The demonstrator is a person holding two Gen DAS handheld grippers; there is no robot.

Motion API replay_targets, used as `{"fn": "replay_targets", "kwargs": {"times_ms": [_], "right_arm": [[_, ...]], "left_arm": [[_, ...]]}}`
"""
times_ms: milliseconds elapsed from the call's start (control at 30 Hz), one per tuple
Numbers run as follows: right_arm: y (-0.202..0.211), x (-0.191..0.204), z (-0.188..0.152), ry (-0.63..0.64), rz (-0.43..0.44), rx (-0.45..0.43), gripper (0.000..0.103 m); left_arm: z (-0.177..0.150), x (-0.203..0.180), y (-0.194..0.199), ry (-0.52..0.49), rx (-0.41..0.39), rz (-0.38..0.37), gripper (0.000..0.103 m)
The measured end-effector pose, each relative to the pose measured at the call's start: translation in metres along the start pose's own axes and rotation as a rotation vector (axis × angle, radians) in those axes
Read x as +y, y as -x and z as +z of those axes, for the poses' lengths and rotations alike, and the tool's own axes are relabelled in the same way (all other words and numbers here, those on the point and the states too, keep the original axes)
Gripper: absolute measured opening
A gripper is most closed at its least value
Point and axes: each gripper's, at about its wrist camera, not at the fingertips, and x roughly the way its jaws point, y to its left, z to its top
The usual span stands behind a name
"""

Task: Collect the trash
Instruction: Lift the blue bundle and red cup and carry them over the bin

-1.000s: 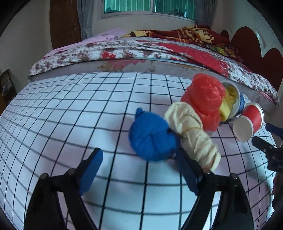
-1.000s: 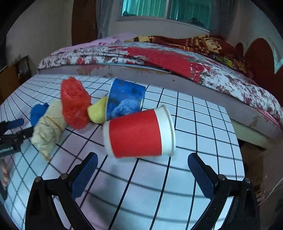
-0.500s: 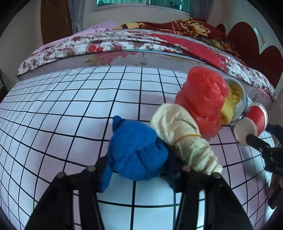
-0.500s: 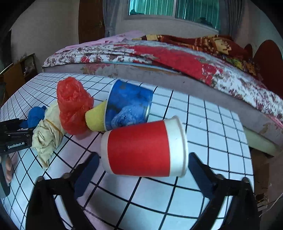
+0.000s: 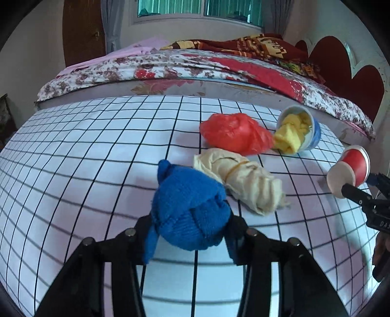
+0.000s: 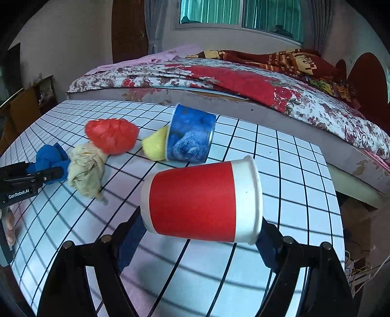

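My left gripper (image 5: 190, 234) is shut on a knotted blue cloth ball (image 5: 189, 212) and holds it just above the checked table (image 5: 85, 158). My right gripper (image 6: 195, 234) is shut on a red paper cup (image 6: 202, 202) lying on its side, lifted off the table. On the table lie a cream bundle with a rubber band (image 5: 241, 178), a red plastic bag (image 5: 234, 133) and a blue cup (image 5: 302, 129) tipped over with yellow cloth (image 5: 291, 136) spilling out. The same things show in the right wrist view: cream bundle (image 6: 85, 168), red bag (image 6: 112, 139), blue cup (image 6: 191, 136).
A bed with a floral cover (image 5: 195, 65) runs along the far edge of the table. A wooden door (image 5: 82, 29) and a window (image 5: 199, 9) are behind it. The table's right edge (image 6: 336, 195) drops to the floor with clutter below.
Both grippers closed: the left on the blue cloth ball, the right on the red cup, and both lifted their loads. The cream bundle and red bag now lie apart from the blue ball.
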Motion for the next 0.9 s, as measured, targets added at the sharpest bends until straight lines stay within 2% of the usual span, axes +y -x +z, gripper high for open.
{"fn": "replay_targets", "kwargs": {"times_ms": [367,567,900], "right_arm": [[0.074,0.013,-0.031,0.009,0.003,-0.085,0.083],[0.131,0.016,-0.058,-0.017,-0.011,-0.150,0.083],[0.203,0.019,-0.116,-0.055,-0.037,-0.228,0.083]], "left_arm": [[-0.035,-0.021,0.058,-0.048,-0.075,-0.003,0.044],[-0.061,-0.040,0.097,-0.086,-0.126,-0.012,0.044],[-0.103,-0.075,0.144,-0.113,-0.162,-0.082,0.044]]}}
